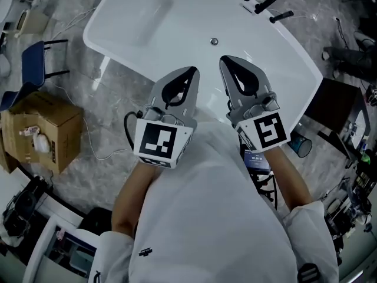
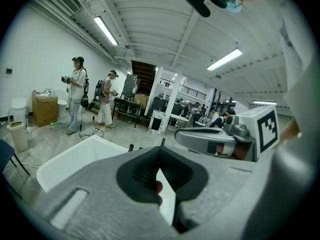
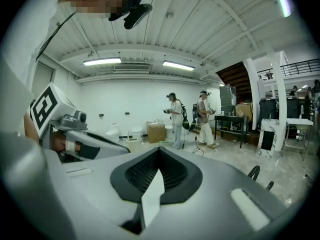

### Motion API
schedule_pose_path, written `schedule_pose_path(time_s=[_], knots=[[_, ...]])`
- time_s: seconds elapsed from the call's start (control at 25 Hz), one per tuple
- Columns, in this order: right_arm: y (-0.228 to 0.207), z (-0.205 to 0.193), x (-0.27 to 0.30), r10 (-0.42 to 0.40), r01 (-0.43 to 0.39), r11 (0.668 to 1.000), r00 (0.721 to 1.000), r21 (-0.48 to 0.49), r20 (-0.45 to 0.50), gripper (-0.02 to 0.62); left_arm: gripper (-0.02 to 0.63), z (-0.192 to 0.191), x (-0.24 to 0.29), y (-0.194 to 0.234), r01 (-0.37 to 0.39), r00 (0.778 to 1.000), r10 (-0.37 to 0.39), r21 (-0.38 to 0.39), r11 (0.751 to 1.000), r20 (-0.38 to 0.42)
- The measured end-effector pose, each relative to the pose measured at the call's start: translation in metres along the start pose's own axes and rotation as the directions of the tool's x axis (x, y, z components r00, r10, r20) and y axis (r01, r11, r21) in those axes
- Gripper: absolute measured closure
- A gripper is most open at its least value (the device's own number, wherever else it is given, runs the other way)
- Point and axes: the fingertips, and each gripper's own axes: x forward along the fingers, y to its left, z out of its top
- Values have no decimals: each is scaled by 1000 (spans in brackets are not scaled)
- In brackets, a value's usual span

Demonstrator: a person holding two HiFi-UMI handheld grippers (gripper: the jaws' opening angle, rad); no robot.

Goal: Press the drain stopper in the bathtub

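Observation:
The white bathtub (image 1: 126,16) lies ahead of me in the head view, with the small round metal drain stopper (image 1: 214,41) on its floor. Black tap handles (image 1: 263,3) stand on its far rim. My left gripper (image 1: 192,71) and right gripper (image 1: 226,59) hover side by side over the tub's near edge, close to my chest and short of the stopper. Both are shut, tips together, with nothing between them. The left gripper view looks level across the room over the left gripper (image 2: 161,147) and a corner of the bathtub (image 2: 75,159). The right gripper (image 3: 159,148) likewise points at the room.
A cardboard box (image 1: 41,128) and a blue chair (image 1: 32,63) stand on the floor at left, with thin cables nearby. A dark stand (image 1: 339,108) and clutter sit at right. Two people (image 2: 77,94) stand across the room.

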Motion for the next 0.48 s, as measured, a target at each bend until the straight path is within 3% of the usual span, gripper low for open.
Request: schedule_pose_path(time_s=[0.32, 0.48], knots=[[36, 52, -25, -58, 57, 998, 994, 18, 92, 598, 601, 44, -43, -28, 74, 994, -74, 5, 997, 83], [67, 67, -35, -92, 87, 995, 987, 44, 132, 600, 601, 46, -70, -24, 41, 996, -40, -11, 999, 84]])
